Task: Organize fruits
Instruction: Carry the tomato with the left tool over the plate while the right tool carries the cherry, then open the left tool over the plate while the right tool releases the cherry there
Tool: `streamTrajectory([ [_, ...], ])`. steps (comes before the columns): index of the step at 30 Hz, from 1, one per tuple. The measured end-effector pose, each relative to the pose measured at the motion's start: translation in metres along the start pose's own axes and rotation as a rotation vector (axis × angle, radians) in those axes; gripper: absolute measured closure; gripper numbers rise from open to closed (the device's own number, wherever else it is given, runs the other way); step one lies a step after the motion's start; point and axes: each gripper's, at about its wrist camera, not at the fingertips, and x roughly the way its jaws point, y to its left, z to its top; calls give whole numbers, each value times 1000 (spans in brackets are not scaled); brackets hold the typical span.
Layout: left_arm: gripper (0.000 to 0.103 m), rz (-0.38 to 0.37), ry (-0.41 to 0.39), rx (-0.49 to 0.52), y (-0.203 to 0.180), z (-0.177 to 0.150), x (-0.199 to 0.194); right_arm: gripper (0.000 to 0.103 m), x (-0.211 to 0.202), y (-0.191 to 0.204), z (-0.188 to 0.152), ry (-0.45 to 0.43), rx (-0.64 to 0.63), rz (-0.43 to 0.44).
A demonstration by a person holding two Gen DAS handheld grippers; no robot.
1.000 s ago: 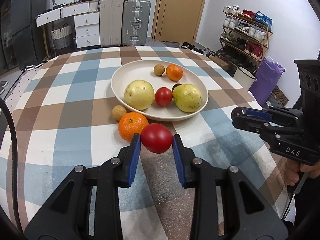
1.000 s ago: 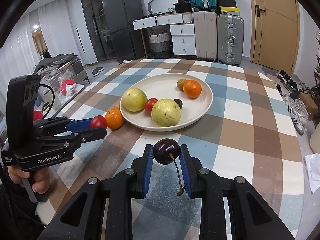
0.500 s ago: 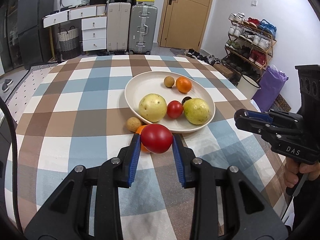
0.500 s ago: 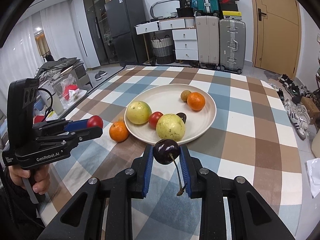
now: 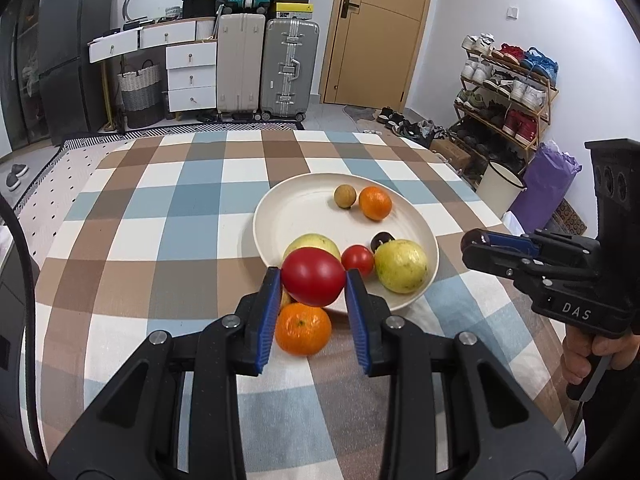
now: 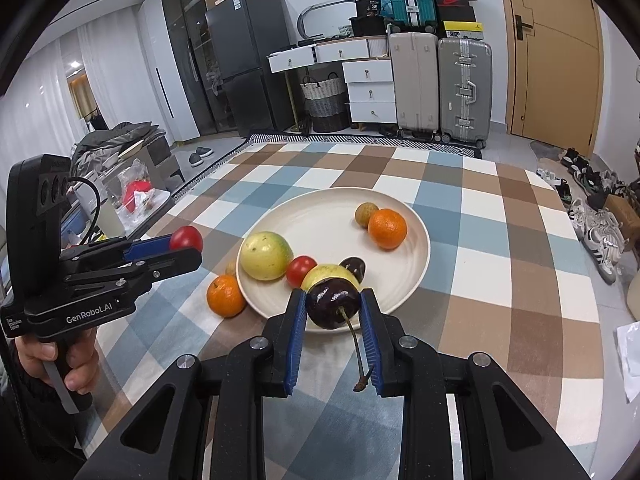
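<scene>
My left gripper (image 5: 313,280) is shut on a red tomato (image 5: 313,276), held above the table near the plate's front rim. My right gripper (image 6: 331,304) is shut on a dark cherry (image 6: 332,305) whose stem hangs down; it hovers over the plate's near edge. The cream plate (image 6: 336,216) holds two yellow-green guavas (image 6: 265,255), a small tomato (image 6: 301,270), a dark cherry (image 6: 355,267), a mandarin (image 6: 387,228) and a longan (image 6: 365,214). On the cloth beside the plate lie a mandarin (image 5: 303,329) and a longan (image 6: 231,268). Each gripper also shows in the other view: the right gripper (image 5: 472,246), the left gripper (image 6: 188,246).
The table (image 5: 160,240) has a checked cloth in blue, brown and white. A hand (image 6: 76,364) holds the left tool's grip. Beyond the table stand suitcases (image 5: 288,68), white drawers, a door and a shoe rack (image 5: 504,92) at the right.
Both grippers have risen and drawn back from the plate with their fruit still held. The plate and table look farther and lower in both views.
</scene>
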Motion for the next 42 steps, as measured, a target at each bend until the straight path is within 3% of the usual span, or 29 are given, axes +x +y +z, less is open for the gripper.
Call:
streamTrajectory([
  [25, 74, 14, 7, 55, -19, 54, 60, 76, 36, -26, 27, 19, 35, -1],
  [42, 74, 5, 58, 85, -27, 60, 100, 76, 59, -39, 26, 50, 62, 0],
])
